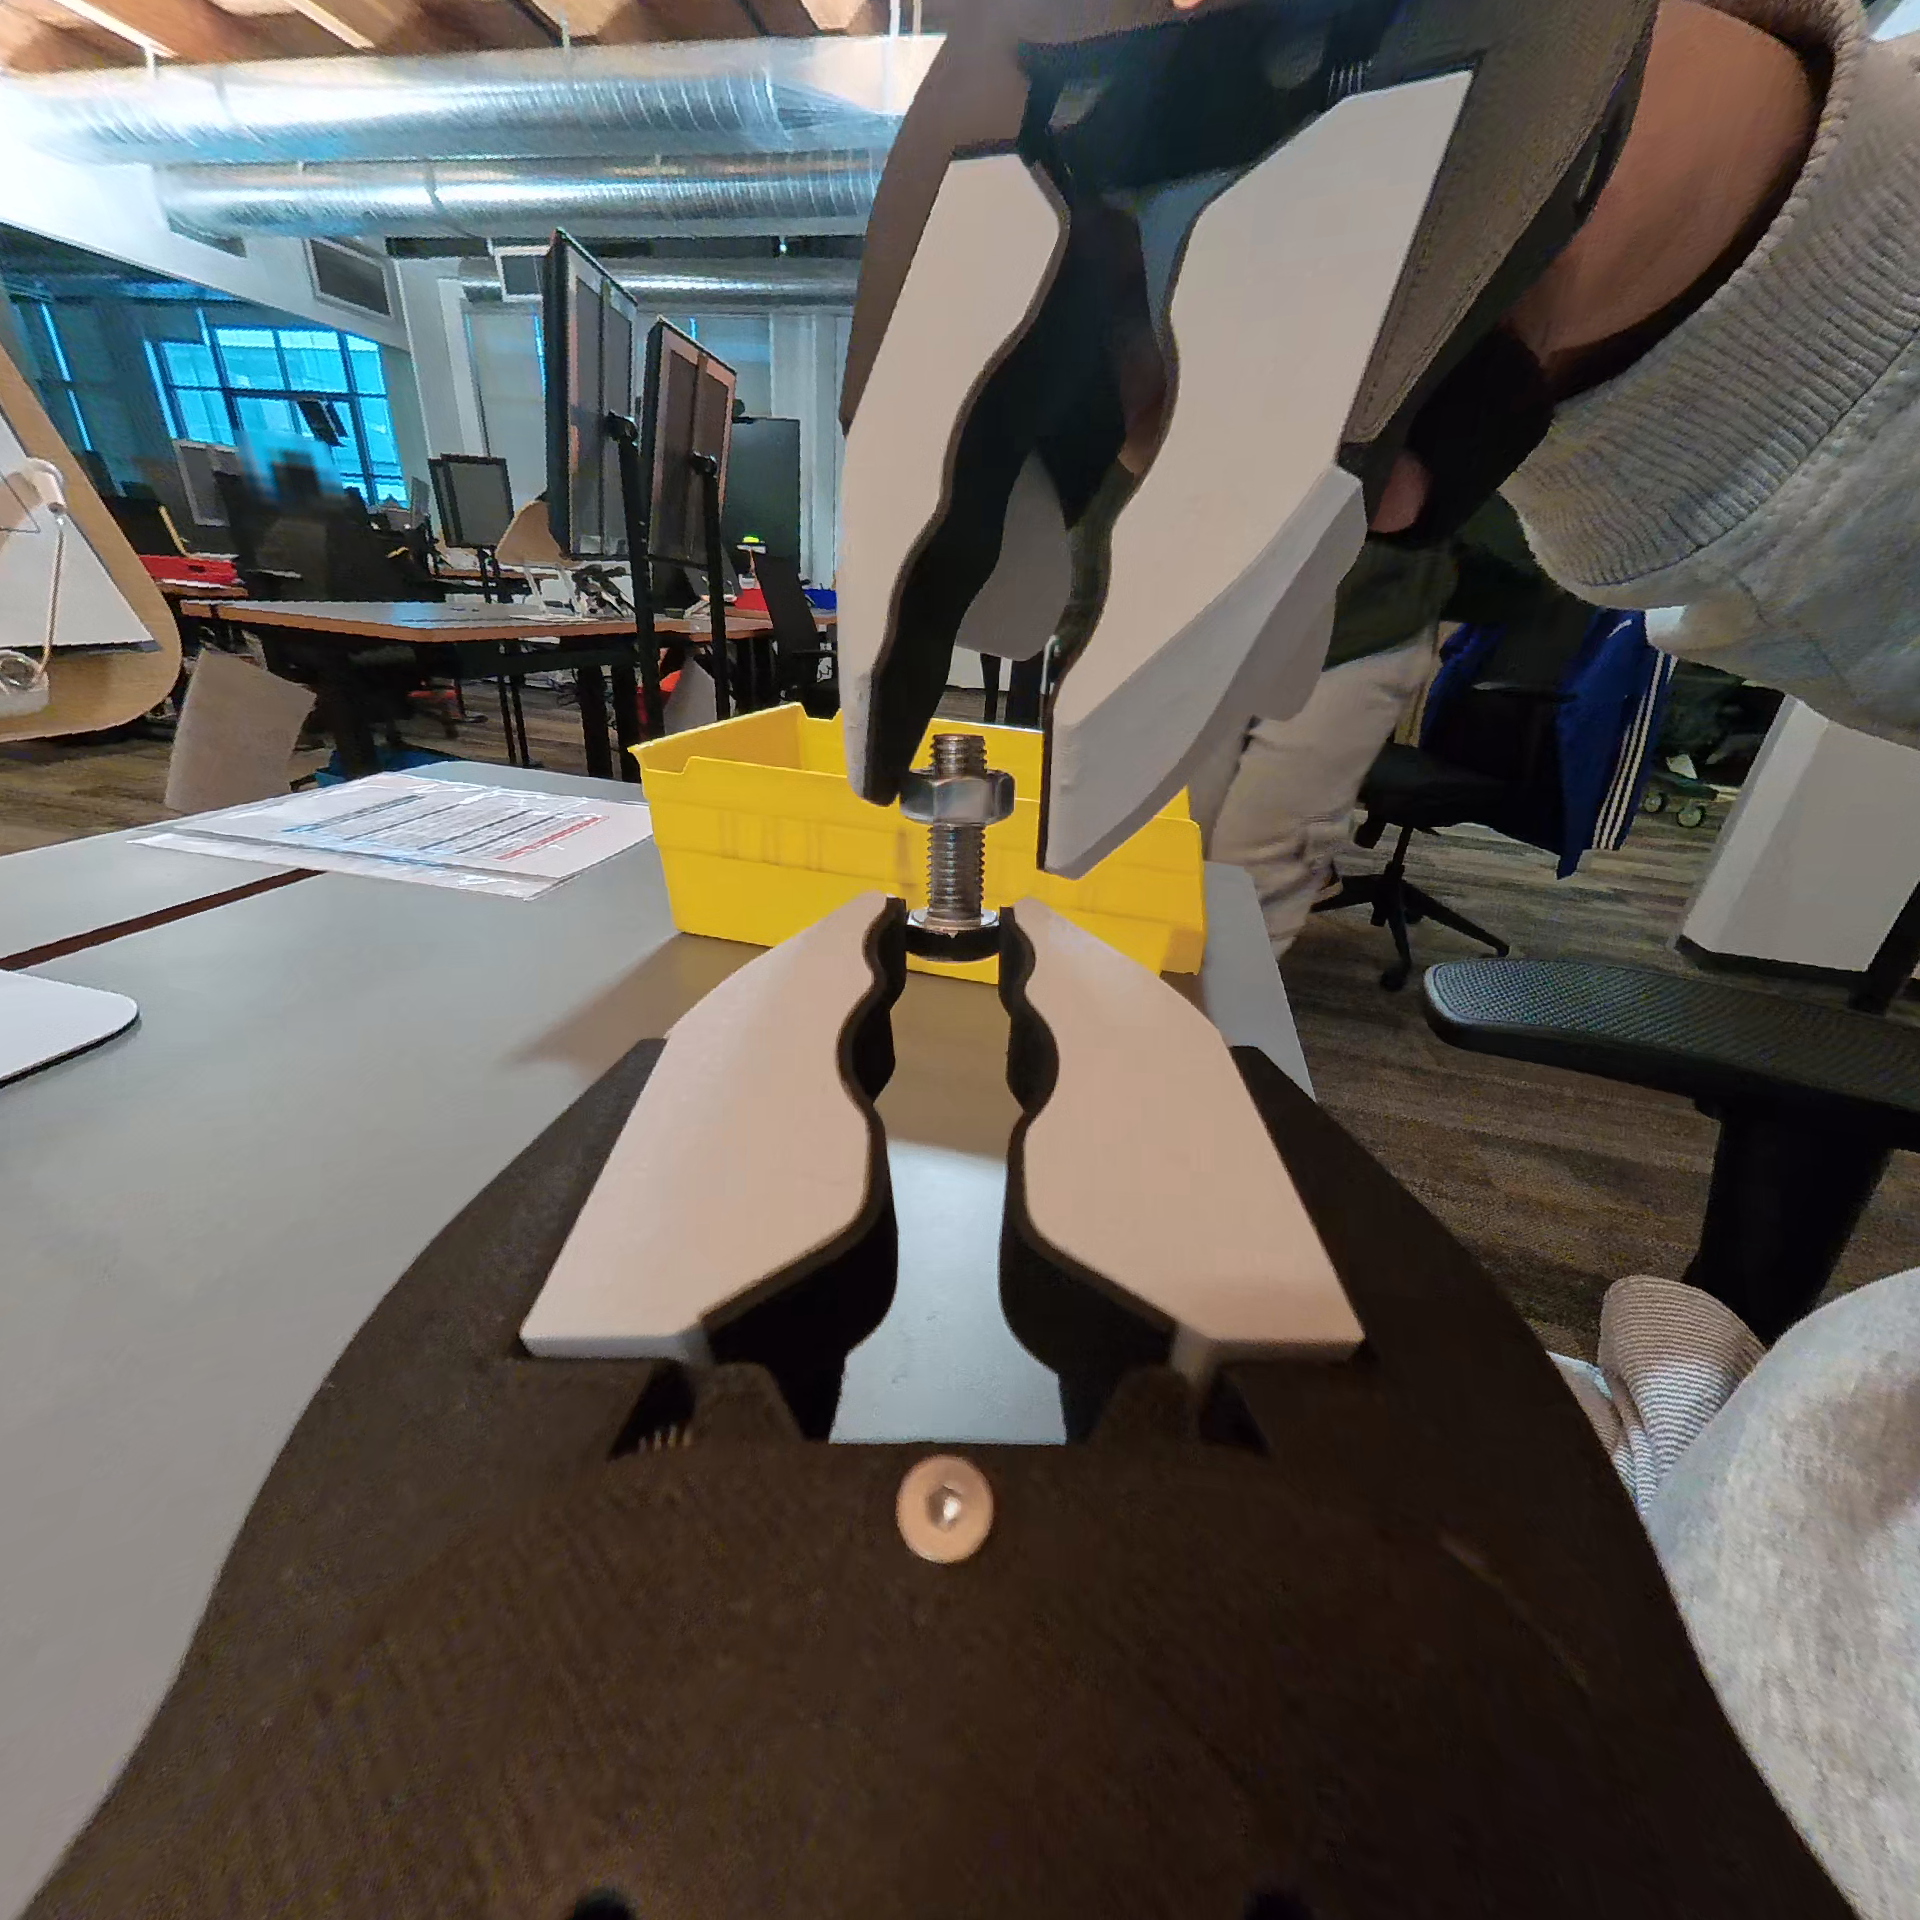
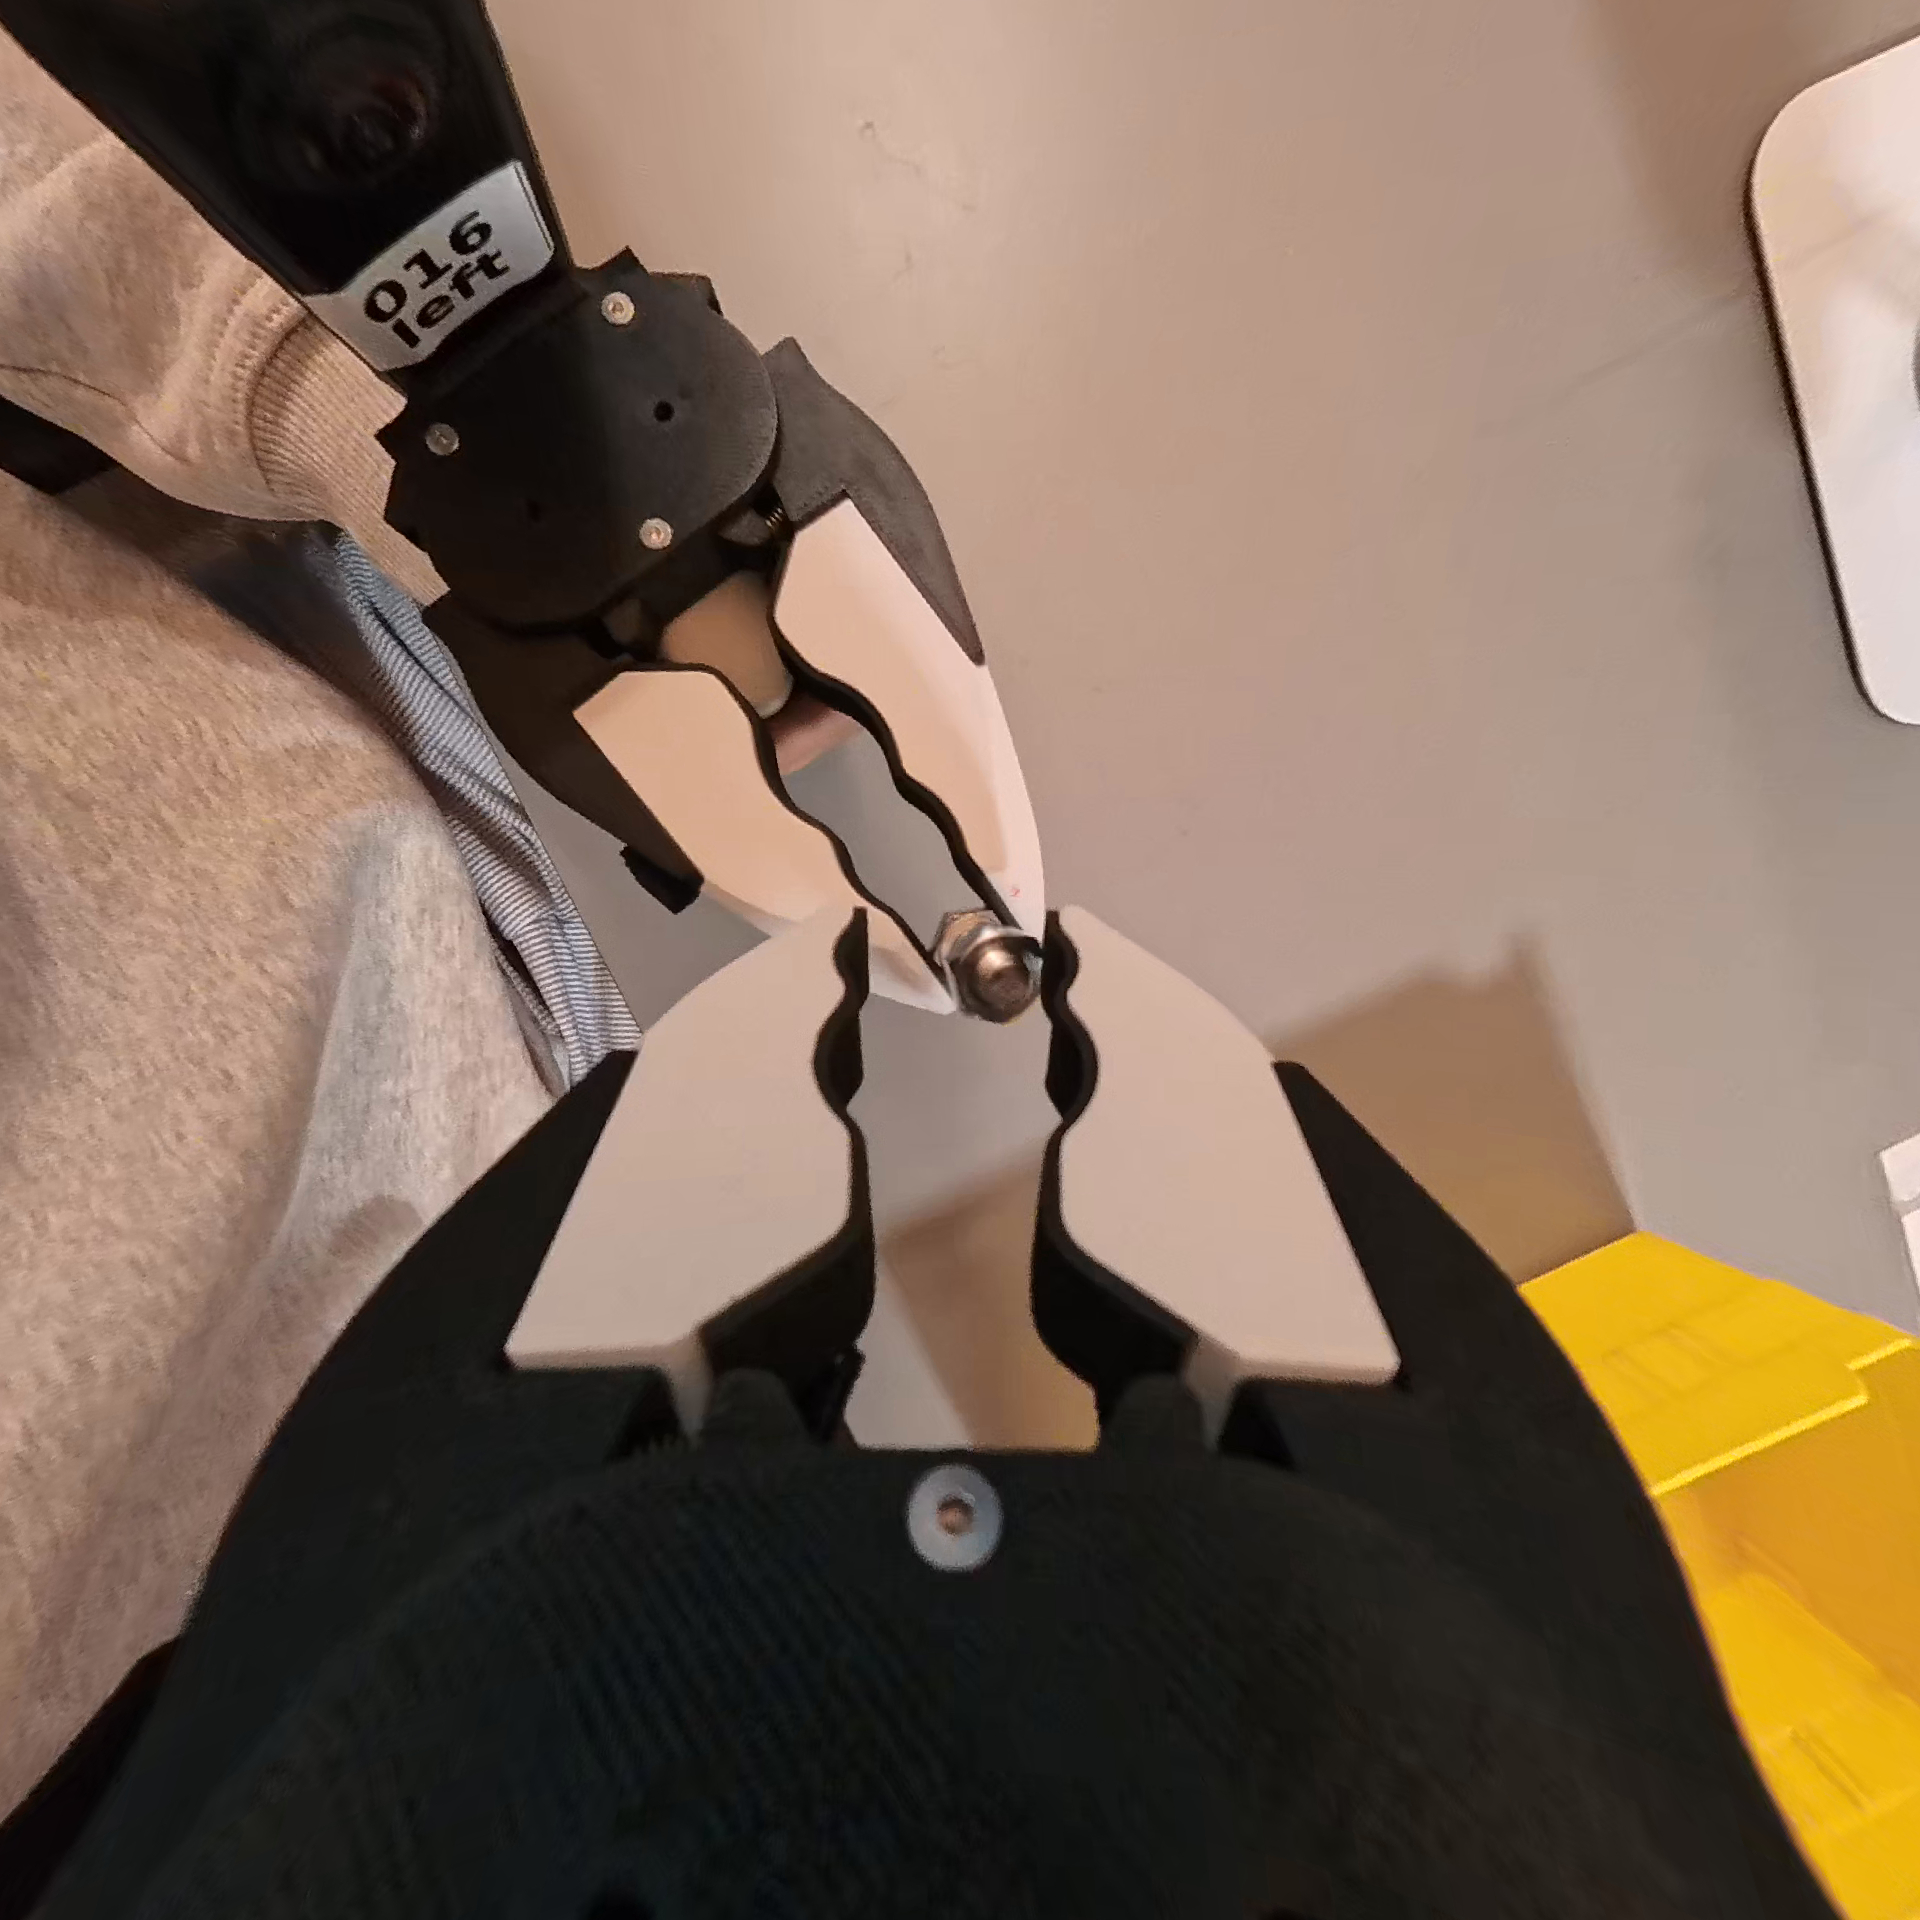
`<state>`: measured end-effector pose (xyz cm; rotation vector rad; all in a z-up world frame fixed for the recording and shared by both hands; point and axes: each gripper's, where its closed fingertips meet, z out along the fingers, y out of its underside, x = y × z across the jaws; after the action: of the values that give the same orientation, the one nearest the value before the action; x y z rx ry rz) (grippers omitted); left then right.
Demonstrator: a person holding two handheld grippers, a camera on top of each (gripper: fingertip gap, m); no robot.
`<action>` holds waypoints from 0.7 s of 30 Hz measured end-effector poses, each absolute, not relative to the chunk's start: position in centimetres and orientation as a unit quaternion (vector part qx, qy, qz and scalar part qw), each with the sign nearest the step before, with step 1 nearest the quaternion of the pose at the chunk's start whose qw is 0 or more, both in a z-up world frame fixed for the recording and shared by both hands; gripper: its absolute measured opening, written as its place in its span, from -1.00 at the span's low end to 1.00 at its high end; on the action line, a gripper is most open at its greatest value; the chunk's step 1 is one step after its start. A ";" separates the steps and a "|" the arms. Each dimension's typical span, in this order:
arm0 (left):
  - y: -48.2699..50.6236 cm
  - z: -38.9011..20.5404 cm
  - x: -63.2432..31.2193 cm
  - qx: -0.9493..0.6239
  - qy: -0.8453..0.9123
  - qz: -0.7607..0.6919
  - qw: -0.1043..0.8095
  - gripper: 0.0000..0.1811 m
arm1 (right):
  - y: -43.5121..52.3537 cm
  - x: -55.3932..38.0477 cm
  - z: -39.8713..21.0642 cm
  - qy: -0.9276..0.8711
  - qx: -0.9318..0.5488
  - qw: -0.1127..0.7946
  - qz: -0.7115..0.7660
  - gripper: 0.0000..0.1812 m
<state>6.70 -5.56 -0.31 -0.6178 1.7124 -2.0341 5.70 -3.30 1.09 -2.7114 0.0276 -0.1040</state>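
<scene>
Left gripper (image 1: pixel 951 920) is pinching the head end of a threaded steel bolt (image 1: pixel 954 868), holding it upright just above the grey table (image 1: pixel 312 1039). Tips are closed on the bolt head/washer; shank sticks straight up between them.

A hex nut (image 1: pixel 956 798) sits on the thread near the top of the bolt, with a few turns of thread showing above it.

Right gripper (image 1: pixel 961 821) comes in from above, tips pointing down, straddling the nut. Its jaws are spread: one fingertip (image 1: pixel 878 764) touches or nearly touches a nut flat, the other stands clear on the far side. So it's around the nut, not clamped. In the right wrist view the nut (image 2: pixel 961 935) and the bolt end (image 2: pixel 1000 971) show between the tips of the right gripper (image 2: pixel 956 940), with a gap on one side.

Yellow plastic parts bin (image 1: pixel 748 821) stands on the table right behind the bolt, near the table edge. A laminated sheet (image 1: pixel 416 826) lies flat further left. White rounded slab (image 2: pixel 1839 395) at the table's side, well apart.
</scene>
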 end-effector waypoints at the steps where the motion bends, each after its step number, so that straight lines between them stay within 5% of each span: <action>1: -5.6 -0.3 6.7 -0.222 0.614 -0.730 0.204 -0.81 | -3.2 5.7 1.1 0.006 -0.976 0.213 -0.040 -0.65; 21: -4.9 -0.1 7.2 -0.239 0.601 -0.733 0.208 -0.81 | -4.6 4.5 0.8 -0.011 -0.984 0.177 -0.035 -0.76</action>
<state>7.21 -4.91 -0.14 -0.6667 1.6744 -2.0417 4.47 -4.57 0.82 -2.7838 -0.0318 -0.0990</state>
